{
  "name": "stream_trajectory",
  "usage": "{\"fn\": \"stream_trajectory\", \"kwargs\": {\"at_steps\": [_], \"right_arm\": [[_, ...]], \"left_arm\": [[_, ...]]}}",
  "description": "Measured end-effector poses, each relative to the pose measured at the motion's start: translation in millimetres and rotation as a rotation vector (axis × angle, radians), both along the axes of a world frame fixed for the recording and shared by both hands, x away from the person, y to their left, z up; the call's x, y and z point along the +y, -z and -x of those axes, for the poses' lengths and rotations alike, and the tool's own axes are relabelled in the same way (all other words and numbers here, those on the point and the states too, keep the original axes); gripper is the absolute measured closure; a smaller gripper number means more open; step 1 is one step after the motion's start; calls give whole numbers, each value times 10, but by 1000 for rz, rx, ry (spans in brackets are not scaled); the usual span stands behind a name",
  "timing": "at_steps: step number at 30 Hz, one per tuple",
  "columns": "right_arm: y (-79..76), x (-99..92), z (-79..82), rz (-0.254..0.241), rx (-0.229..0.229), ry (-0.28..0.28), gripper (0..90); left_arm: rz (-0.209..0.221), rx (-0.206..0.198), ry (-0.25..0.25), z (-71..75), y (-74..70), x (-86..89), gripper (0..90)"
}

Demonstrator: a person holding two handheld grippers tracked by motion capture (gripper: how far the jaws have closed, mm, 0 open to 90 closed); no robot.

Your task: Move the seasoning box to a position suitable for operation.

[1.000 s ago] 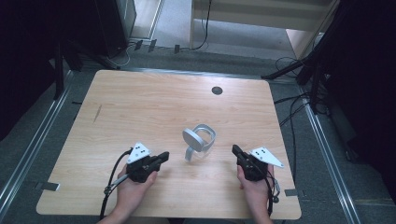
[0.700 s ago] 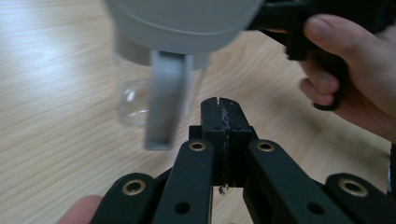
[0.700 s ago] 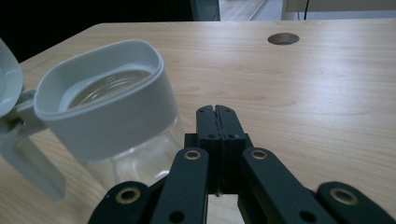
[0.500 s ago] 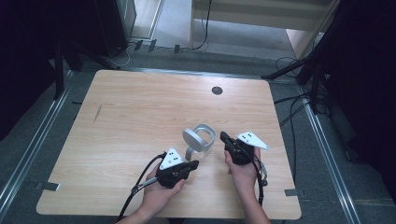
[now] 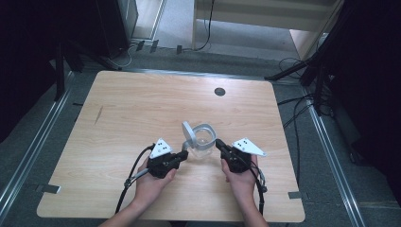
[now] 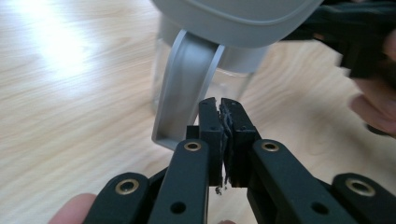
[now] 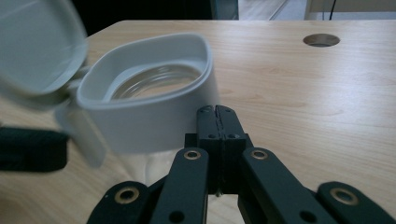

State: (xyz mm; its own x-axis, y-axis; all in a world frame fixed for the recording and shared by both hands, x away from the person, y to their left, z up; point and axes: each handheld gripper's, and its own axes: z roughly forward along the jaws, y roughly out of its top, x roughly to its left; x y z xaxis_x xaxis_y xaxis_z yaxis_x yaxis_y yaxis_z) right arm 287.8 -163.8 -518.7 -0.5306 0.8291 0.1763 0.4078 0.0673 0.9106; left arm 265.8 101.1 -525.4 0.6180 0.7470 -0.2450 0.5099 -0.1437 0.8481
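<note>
Clear glass jug with grey plastic collar, handle and flipped-up lid (image 5: 200, 140) stands near the table's front edge, between both grippers. Left gripper (image 6: 220, 105) and right gripper (image 7: 217, 112) both closed, holding nothing. I'd open the left jaws before taking the grey handle (image 6: 184, 84), bracing the collar from the right.

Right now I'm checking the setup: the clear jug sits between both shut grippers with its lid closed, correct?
Not quite: the lid is flipped open, as the high view shows. The jug does sit between the left gripper and right gripper, both shut.
</note>
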Motion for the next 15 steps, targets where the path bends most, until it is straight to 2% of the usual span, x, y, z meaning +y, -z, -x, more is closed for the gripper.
{"fn": "stream_trajectory", "kwargs": {"at_steps": [4,7,11,13,15], "right_arm": [[5,78,60,15,-5,-36,900],[-37,87,-22,19,-18,-3,900],[-96,81,-321,21,-36,27,900],[-111,86,-491,27,-52,22,900],[-112,109,-656,33,-53,-11,900]], "left_arm": [[11,13,-65,-123,-10,137,876],[9,23,-84,-196,-11,163,874],[-2,22,-101,-272,-30,144,869],[-4,19,-116,-293,-38,151,868],[-4,17,-135,-321,-37,169,868]]}}
